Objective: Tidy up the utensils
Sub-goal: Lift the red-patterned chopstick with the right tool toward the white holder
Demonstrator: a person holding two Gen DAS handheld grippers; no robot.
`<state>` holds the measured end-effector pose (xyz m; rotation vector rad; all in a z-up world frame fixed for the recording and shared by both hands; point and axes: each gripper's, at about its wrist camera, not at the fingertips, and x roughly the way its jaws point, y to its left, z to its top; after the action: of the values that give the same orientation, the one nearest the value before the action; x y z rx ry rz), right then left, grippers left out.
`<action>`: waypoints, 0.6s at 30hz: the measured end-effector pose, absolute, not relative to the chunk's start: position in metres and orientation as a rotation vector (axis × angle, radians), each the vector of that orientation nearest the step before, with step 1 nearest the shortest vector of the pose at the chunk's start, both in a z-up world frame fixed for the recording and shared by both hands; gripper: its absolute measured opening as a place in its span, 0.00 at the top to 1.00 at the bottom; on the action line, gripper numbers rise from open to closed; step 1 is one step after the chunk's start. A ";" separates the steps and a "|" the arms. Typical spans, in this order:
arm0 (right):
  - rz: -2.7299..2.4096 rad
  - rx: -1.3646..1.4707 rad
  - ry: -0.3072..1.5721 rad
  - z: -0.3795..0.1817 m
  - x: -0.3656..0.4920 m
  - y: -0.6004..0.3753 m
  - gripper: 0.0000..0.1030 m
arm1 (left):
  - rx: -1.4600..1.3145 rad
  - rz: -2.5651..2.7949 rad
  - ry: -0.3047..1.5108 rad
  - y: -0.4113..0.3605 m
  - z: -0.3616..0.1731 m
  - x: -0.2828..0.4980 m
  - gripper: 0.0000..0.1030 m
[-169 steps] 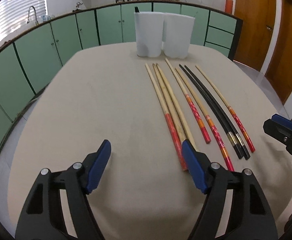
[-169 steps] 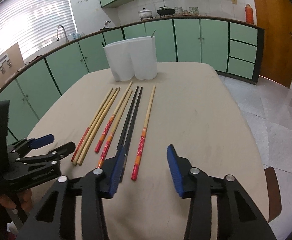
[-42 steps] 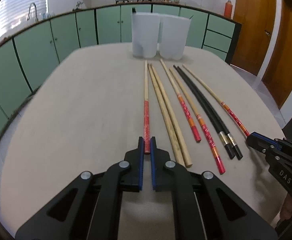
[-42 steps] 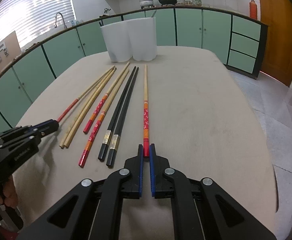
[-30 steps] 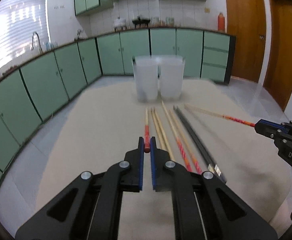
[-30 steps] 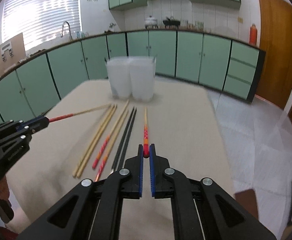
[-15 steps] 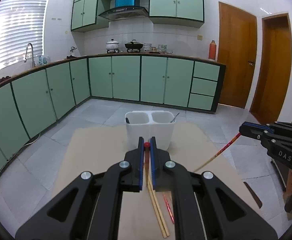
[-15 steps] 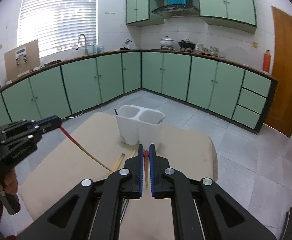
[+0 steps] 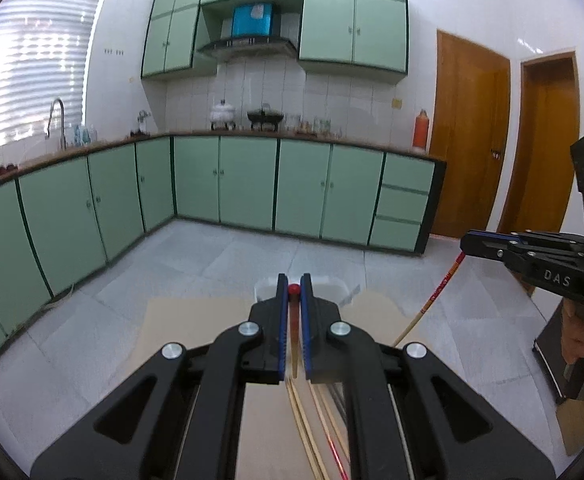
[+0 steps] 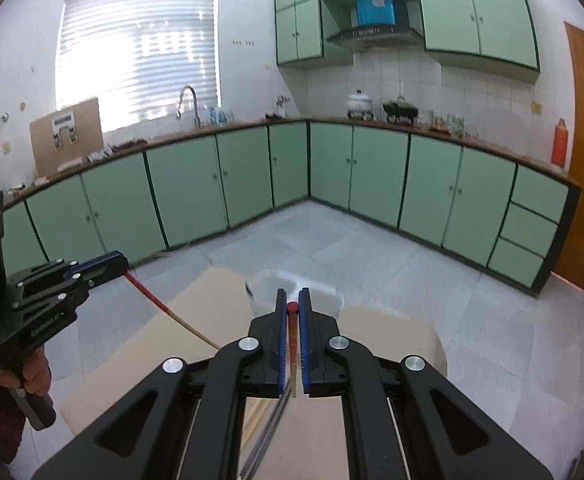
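Where both red-tipped chopsticks lay flat on the table a second and a half ago, now lifted clear and swung near upright. Left tongs (image 9: 294, 289) clamped on one red-tipped chopstick (image 9: 293, 332), red end poking up between the blue pads, shaft hanging below toward the table (image 9: 180, 320). Right tongs (image 10: 291, 306) closed likewise on the other red-tipped chopstick (image 10: 292, 344). White two-compartment holder (image 9: 333, 286) just ahead of and below both pairs of tongs, mostly hidden behind them. Remaining chopsticks (image 9: 307, 428) left lying on the table underneath. Pickup apparently done; next, probably lowering each stick tip-first into a compartment, which one not yet clear.
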<state>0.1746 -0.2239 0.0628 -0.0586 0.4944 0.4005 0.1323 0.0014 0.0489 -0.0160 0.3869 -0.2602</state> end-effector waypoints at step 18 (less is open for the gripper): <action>0.316 -0.028 0.481 0.063 0.295 -0.208 0.95 | 0.013 -0.193 0.333 -0.053 0.064 0.267 0.95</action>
<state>0.2949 -0.2075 0.0634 -0.0277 0.4815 0.3156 0.2668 -0.0530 0.0638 0.0126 0.3327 -0.1931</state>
